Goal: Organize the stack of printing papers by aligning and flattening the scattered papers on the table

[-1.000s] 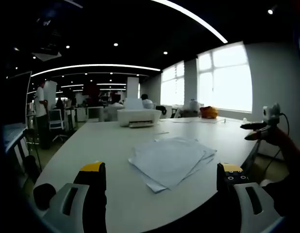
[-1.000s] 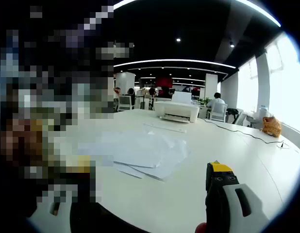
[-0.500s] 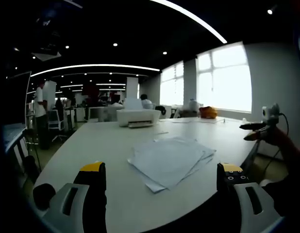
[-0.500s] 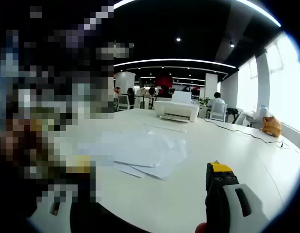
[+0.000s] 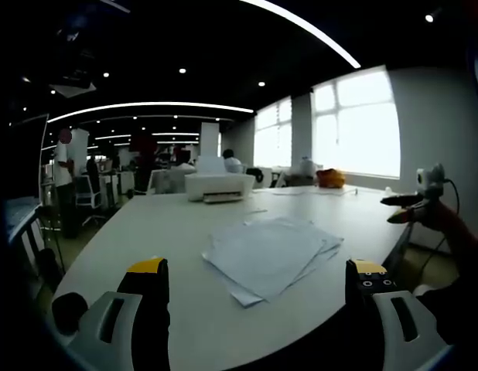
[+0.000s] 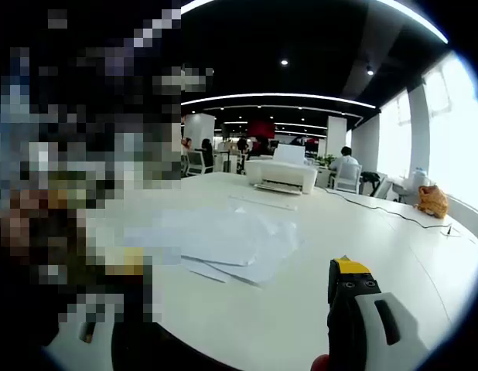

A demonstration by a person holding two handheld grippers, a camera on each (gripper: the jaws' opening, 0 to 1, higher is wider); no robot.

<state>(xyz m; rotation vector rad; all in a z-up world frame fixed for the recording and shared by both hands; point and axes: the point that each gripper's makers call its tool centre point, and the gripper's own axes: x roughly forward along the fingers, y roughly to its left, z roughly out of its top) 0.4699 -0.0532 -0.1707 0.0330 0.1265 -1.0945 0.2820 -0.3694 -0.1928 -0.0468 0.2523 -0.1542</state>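
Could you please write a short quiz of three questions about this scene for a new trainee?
1. True or false: the papers lie in one neat, aligned stack.
2. What white machine stands on the table beyond the papers? A) printer B) microwave C) kettle
3. Fill in: the left gripper has its fingers ____ and holds nothing.

Key:
1. False; the sheets are fanned out, with corners sticking out.
2. A, the printer.
3. Open; both fingers stand wide apart, short of the papers.
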